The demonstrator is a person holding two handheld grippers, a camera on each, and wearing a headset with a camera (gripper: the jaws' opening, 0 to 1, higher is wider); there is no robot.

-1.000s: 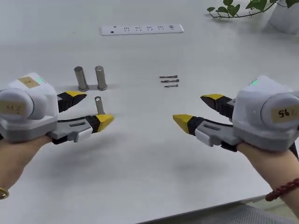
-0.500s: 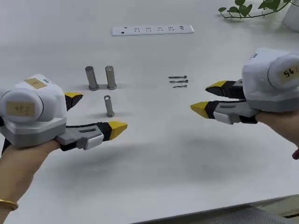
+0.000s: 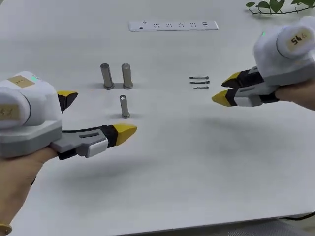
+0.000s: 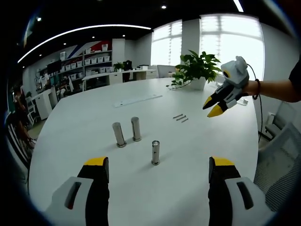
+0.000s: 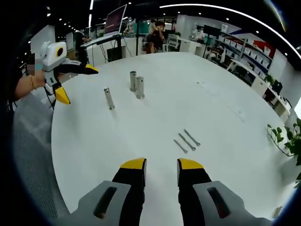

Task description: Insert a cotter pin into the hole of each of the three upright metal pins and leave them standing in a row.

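Holding both grippers over the white worktop, neither gripping anything.

Left gripper: fingers spread wide, nothing between them. It hovers at the near left of the worktop. Its yellowish label is too blurred to read.

Right gripper: fingers a little apart, a narrow gap in its own view, nothing between them. It is raised at the right, tips pointing left toward the cotter pins. The round label starts "56"; the rest is not legible.

Pins: three, all upright.
- Two stand just beside each other at the back.
- The third stands alone, nearer the person and below the right one of the pair (so a triangle, not a row).
- In the left gripper view the lone pin sits ahead of the gap between the fingers, apart from both.

Cotter pins: three, lying flat side by side on the worktop, right of the pins and well apart from them, near the right gripper's tips but not touching.

Power strip: white, lying along the far side; its markings are too small to read. Plant: leaves at the far right corner.
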